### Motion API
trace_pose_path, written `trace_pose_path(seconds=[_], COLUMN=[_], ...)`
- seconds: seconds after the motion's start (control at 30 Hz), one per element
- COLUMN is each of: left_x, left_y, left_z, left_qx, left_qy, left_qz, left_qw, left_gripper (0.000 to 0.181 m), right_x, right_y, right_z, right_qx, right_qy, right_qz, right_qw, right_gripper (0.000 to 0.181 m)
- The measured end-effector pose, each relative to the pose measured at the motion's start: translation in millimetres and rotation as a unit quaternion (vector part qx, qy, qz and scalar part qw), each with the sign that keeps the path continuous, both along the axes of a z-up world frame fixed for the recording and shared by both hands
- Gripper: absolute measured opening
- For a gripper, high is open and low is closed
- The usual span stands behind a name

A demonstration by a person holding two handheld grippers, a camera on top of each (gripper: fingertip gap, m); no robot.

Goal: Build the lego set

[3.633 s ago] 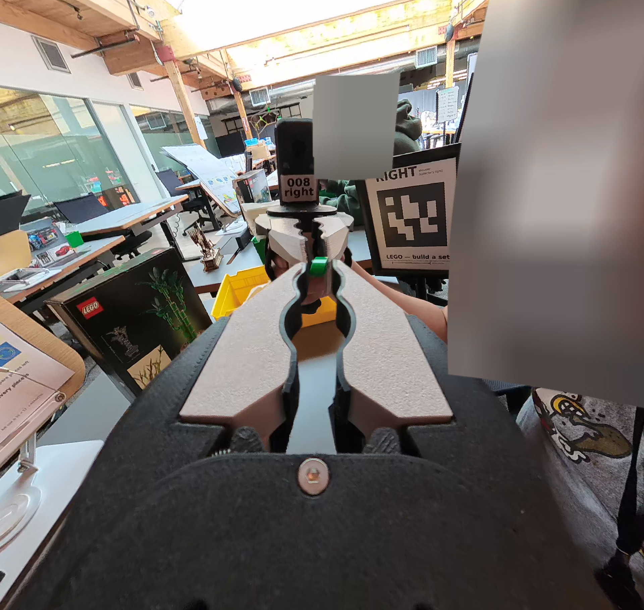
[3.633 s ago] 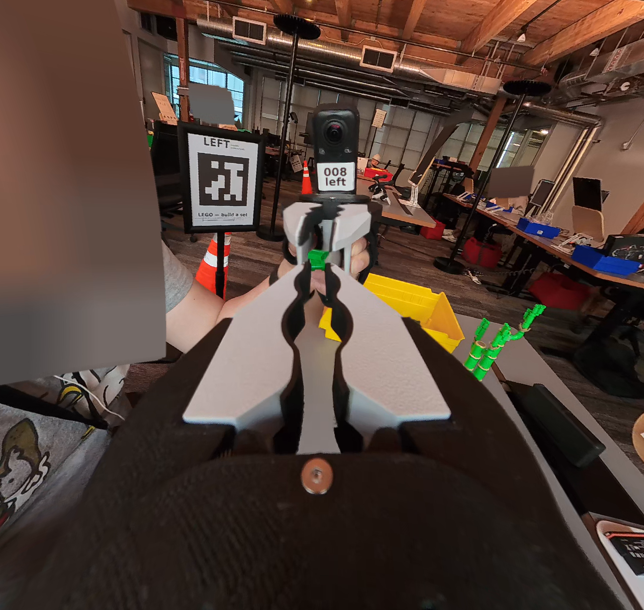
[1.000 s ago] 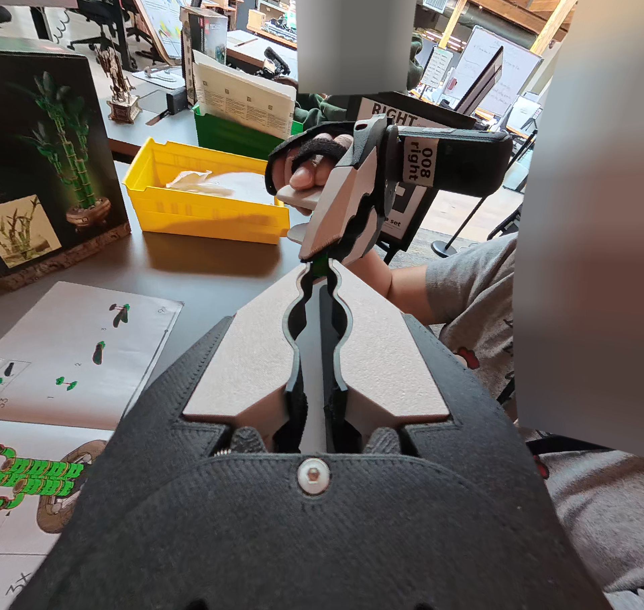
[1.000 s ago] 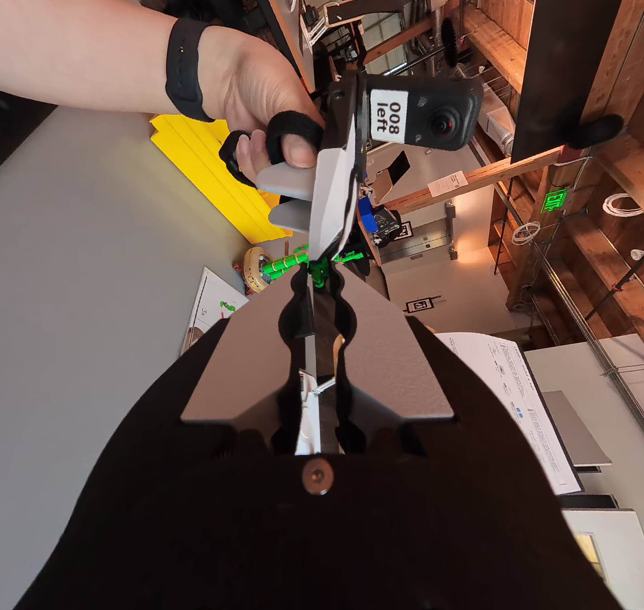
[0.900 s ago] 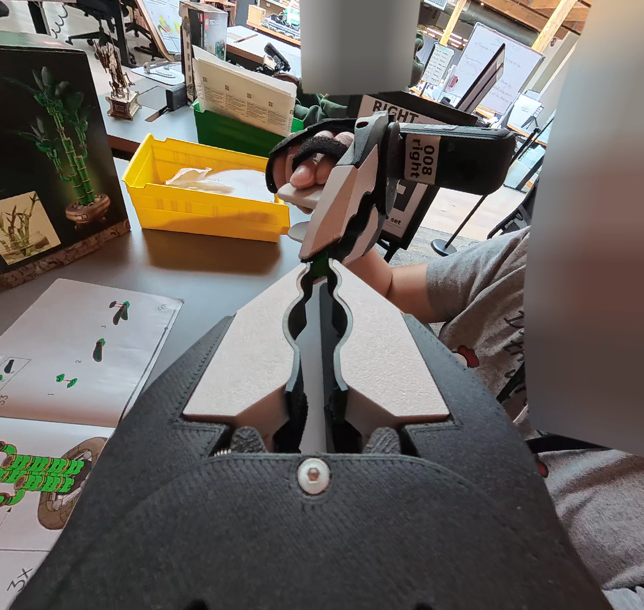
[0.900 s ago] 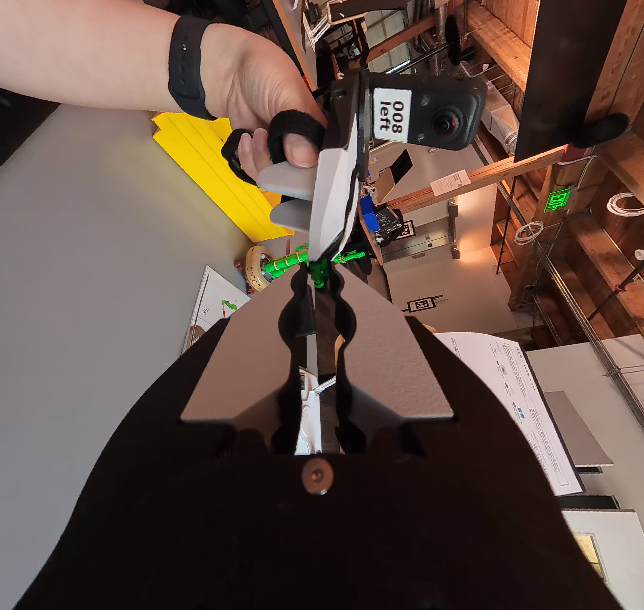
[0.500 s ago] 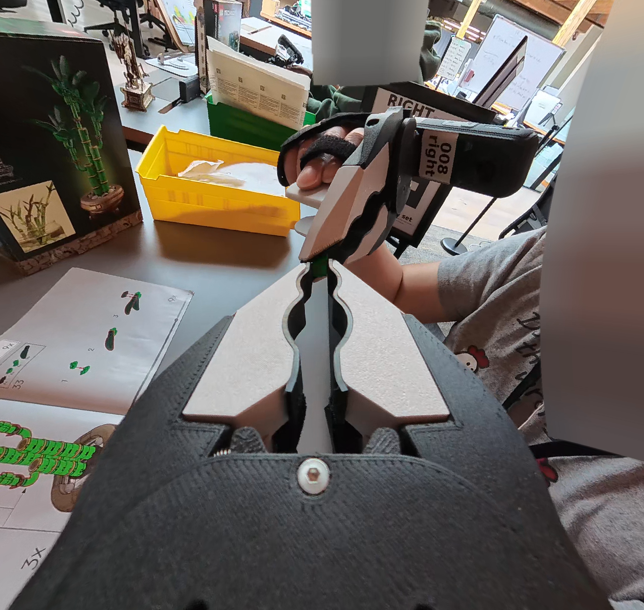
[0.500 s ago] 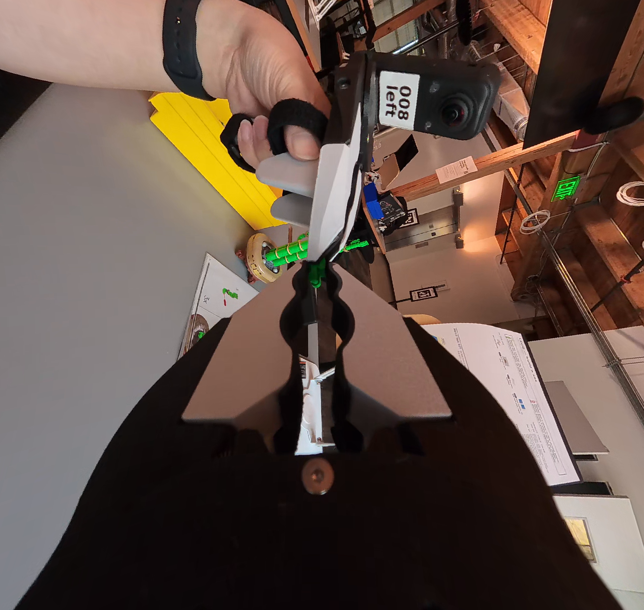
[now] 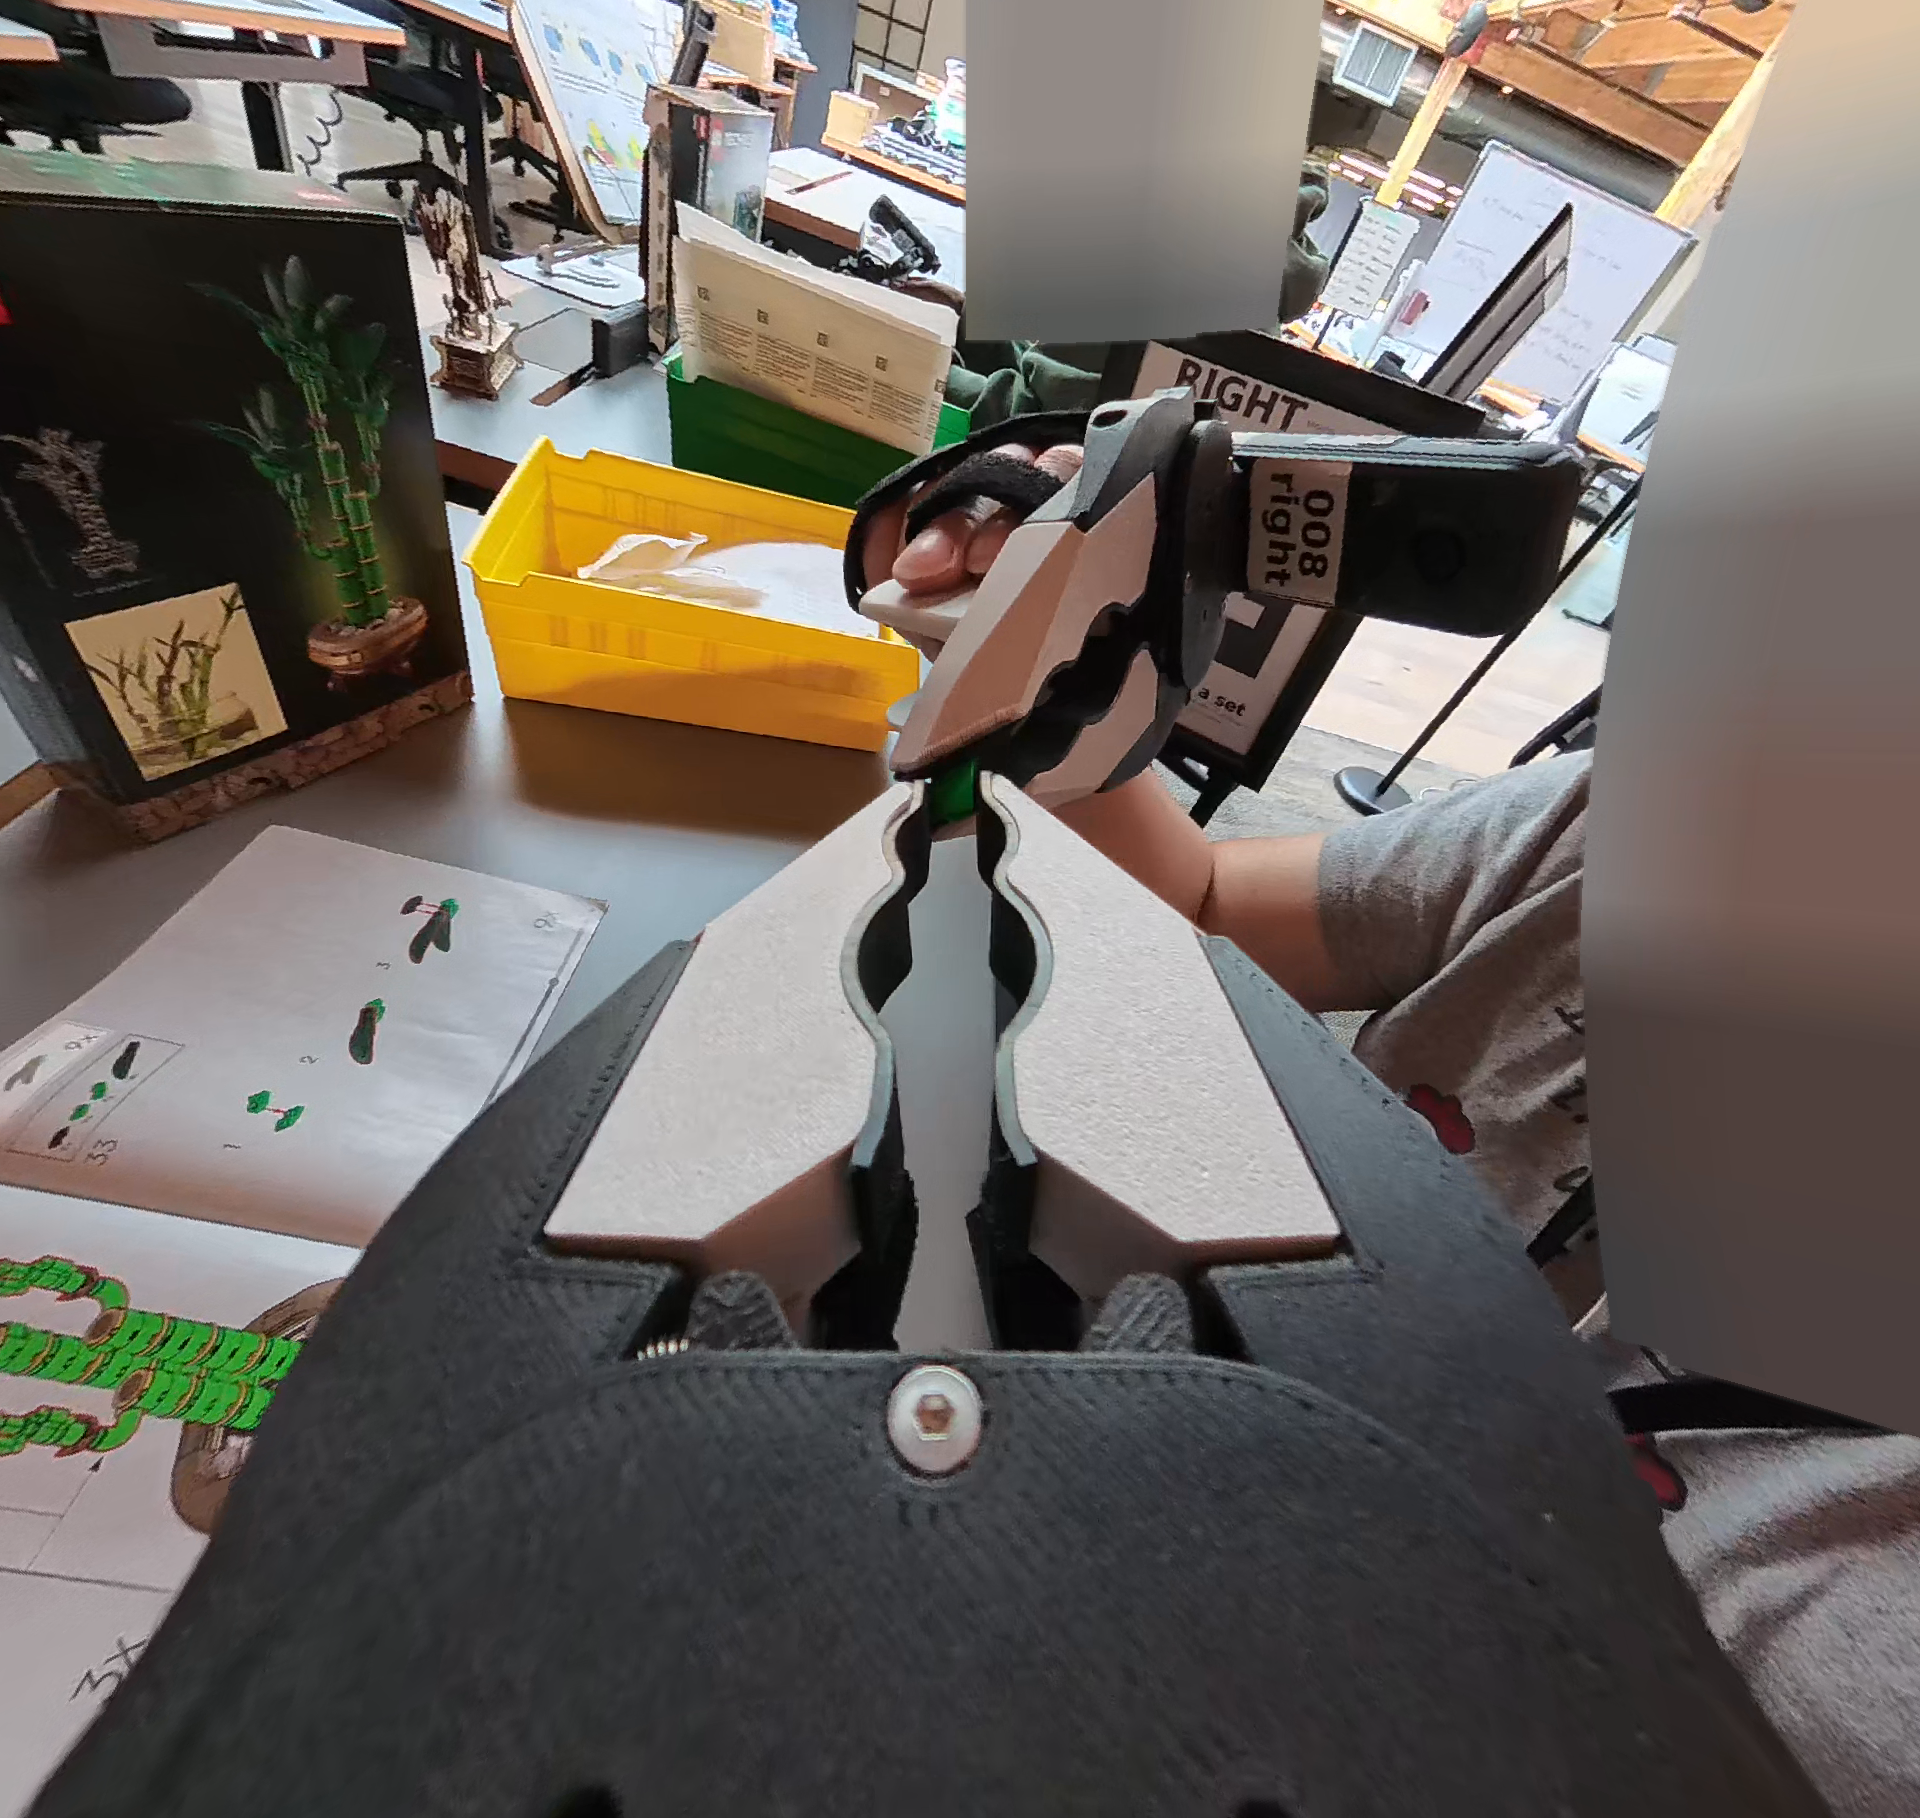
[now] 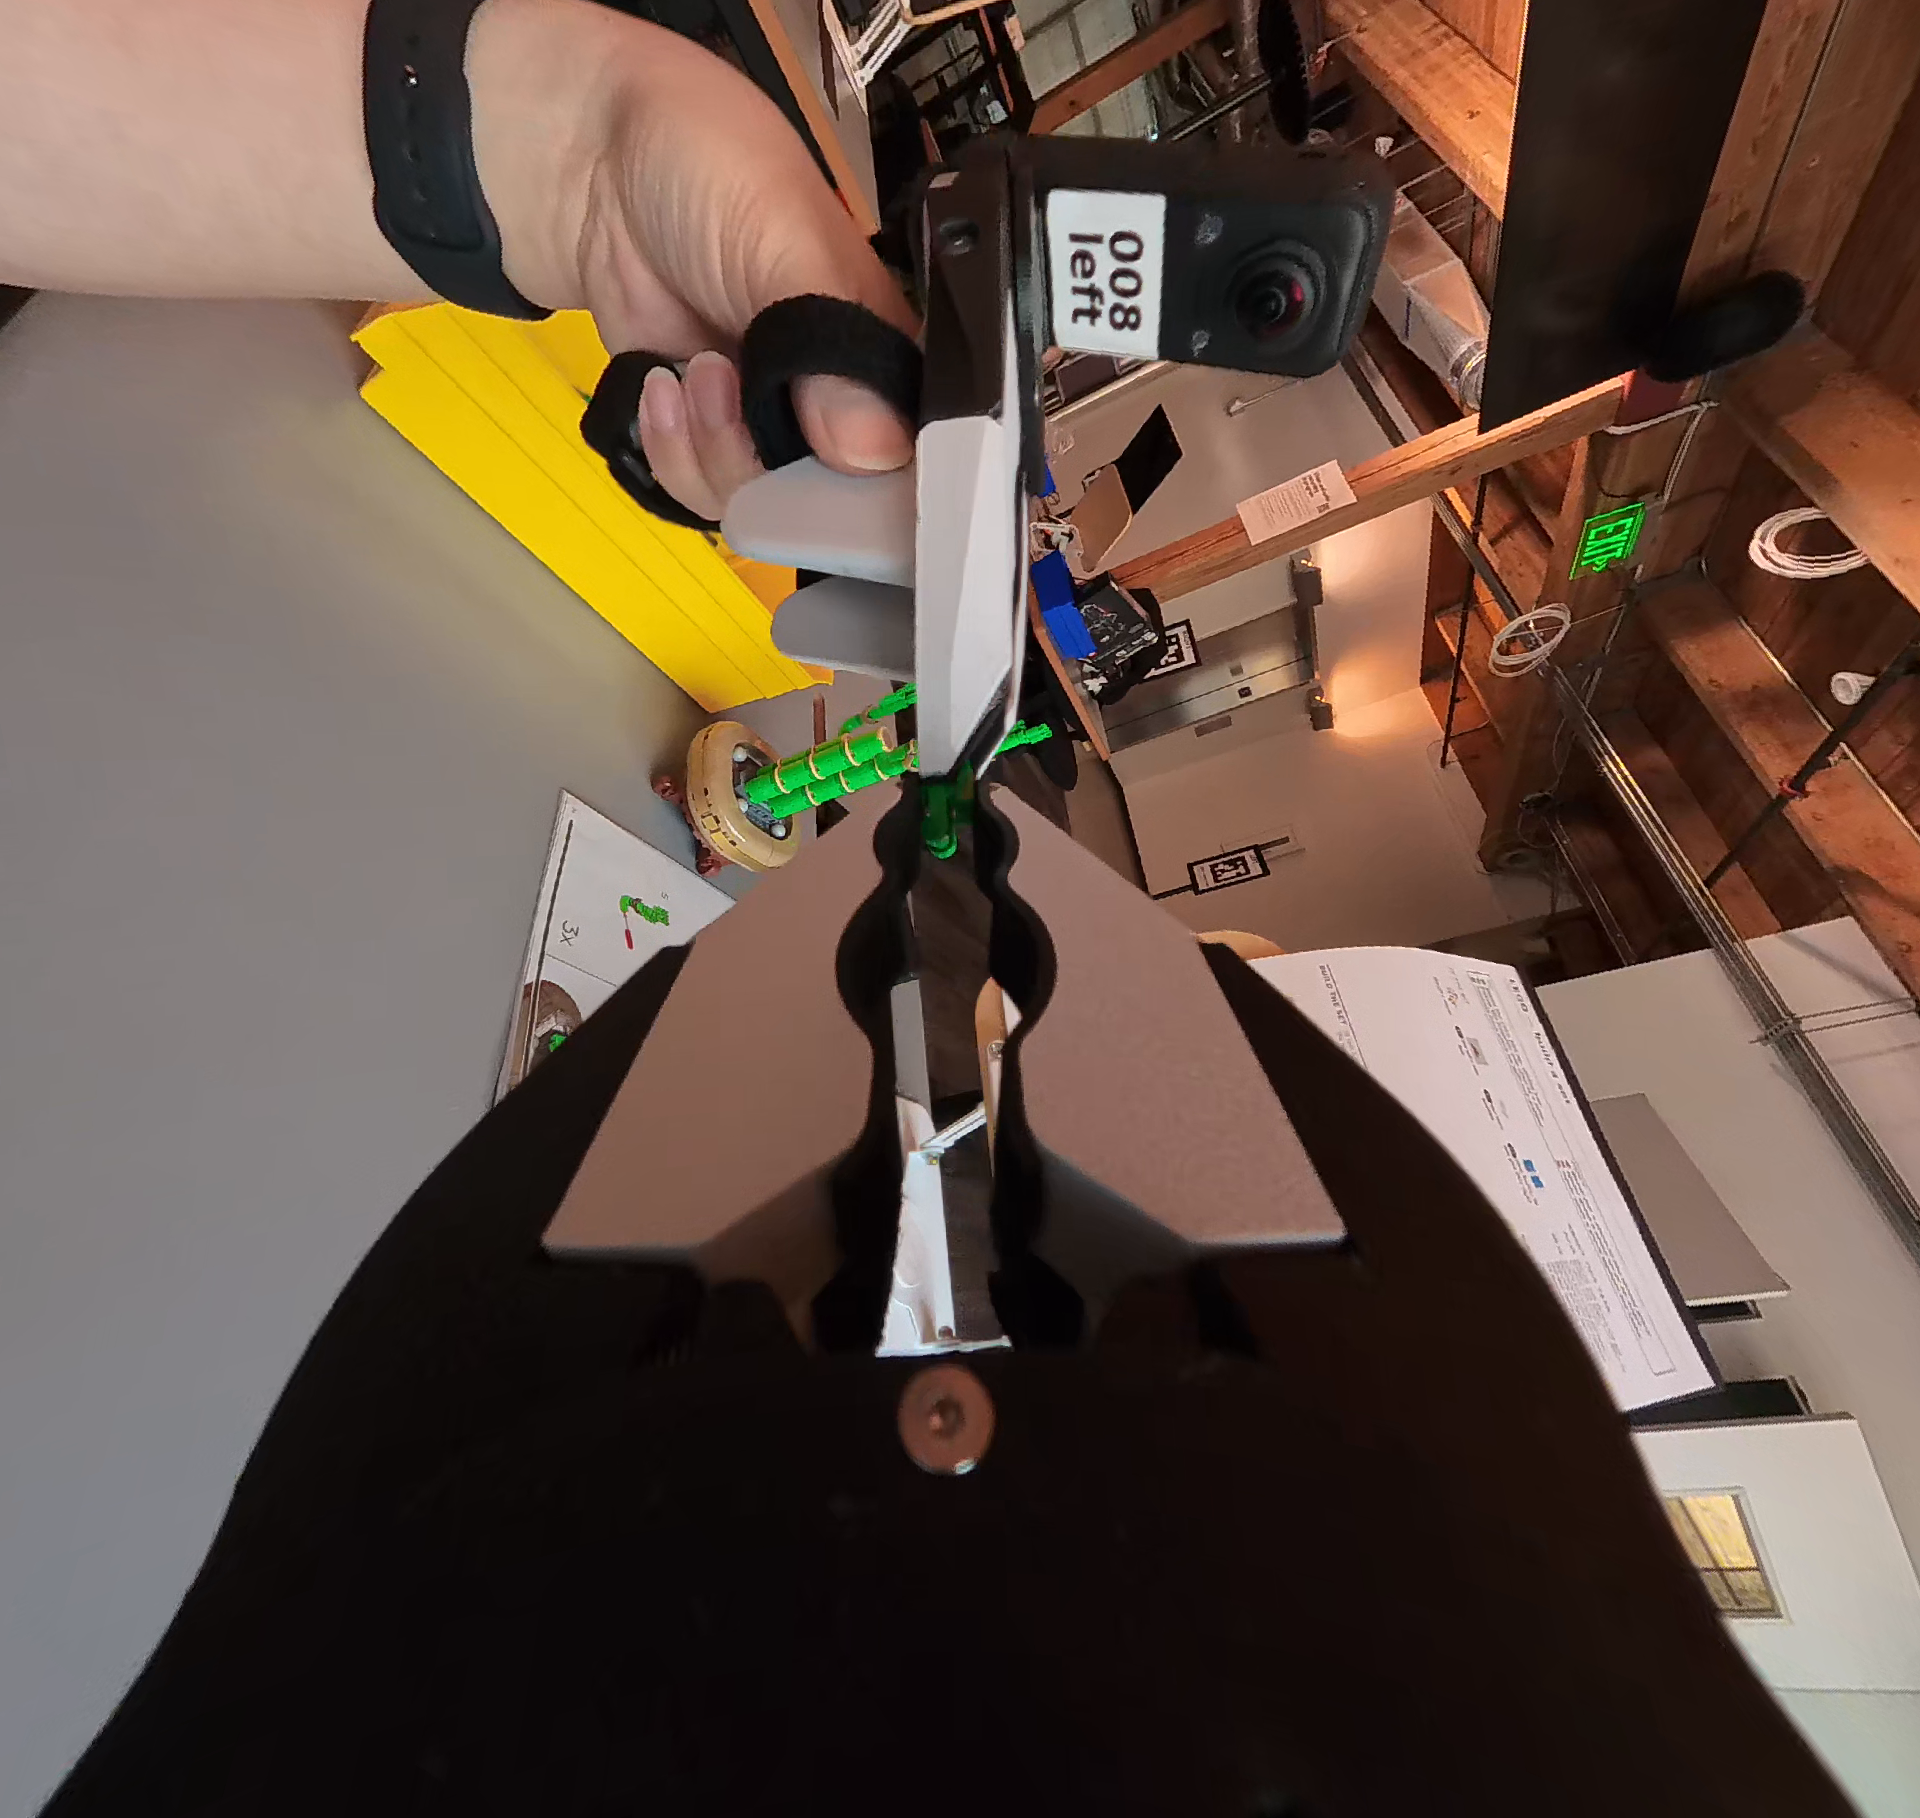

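A small green lego piece (image 9: pixel 951 794) is pinched between the tips of both grippers, which meet tip to tip above the table. My left gripper (image 9: pixel 948 812) is shut on it. My right gripper (image 10: pixel 943 823) is rolled onto its side and is shut on the same green piece (image 10: pixel 941 818). The right gripper shows in the left wrist view (image 9: pixel 940 766), the left gripper in the right wrist view (image 10: pixel 961 766). The partly built green bamboo model (image 10: pixel 821 771) on its tan base stands on the table behind the tips. How the piece's parts join is hidden by the fingers.
A yellow bin (image 9: pixel 665 625) with white bags stands behind the grippers, also in the right wrist view (image 10: pixel 582 501). The black set box (image 9: pixel 208 521) is at the left. The open instruction booklet (image 9: pixel 291 1010) lies on the grey table (image 9: pixel 665 823). A printed sheet (image 10: pixel 1475 1145) is propped nearby. Both grippers' tips are close together, under 4 cm apart.
Since 3.6 s ago both grippers came down over the table and the right gripper rolled onto its side. Over the last second they only drifted slightly, still pinching the green piece.
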State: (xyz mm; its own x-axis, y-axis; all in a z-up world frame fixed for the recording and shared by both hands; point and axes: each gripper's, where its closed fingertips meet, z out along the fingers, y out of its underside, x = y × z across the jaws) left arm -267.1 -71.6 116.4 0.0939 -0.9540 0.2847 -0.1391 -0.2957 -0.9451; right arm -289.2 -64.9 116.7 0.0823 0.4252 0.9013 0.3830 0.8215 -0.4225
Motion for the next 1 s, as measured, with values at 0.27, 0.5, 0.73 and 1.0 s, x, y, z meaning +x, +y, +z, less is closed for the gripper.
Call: trace_pose_path(seconds=[0.27, 0.5, 0.73, 1.0], left_x=[-1.9, -2.2, -2.1, -1.9], left_y=[-0.7, 1.2, 1.7, 0.8], left_z=[1.0, -0.7, -1.7, -1.0], left_qx=[-0.018, -0.022, -0.021, -0.021], left_qy=[-0.003, -0.001, 0.003, 0.002], left_qz=[-0.001, 0.002, 0.004, 0.003], left_qw=[1.0, 1.0, 1.0, 1.0], left_gripper=[0.006, 0.006, 0.006, 0.006], right_x=[0.5, 0.0, 0.3, 0.7], right_y=[-3.5, -5.6, -4.1, -5.2], right_z=[2.8, 2.5, 2.2, 2.1], right_qx=[0.035, 0.026, 0.012, -0.013], right_qy=[0.005, 0.005, 0.005, 0.003], right_qz=[0.004, 0.012, 0.01, 0.012], right_qw=[0.999, 1.0, 1.0, 1.0], right_gripper=[0.009, 0.008, 0.009, 0.006])
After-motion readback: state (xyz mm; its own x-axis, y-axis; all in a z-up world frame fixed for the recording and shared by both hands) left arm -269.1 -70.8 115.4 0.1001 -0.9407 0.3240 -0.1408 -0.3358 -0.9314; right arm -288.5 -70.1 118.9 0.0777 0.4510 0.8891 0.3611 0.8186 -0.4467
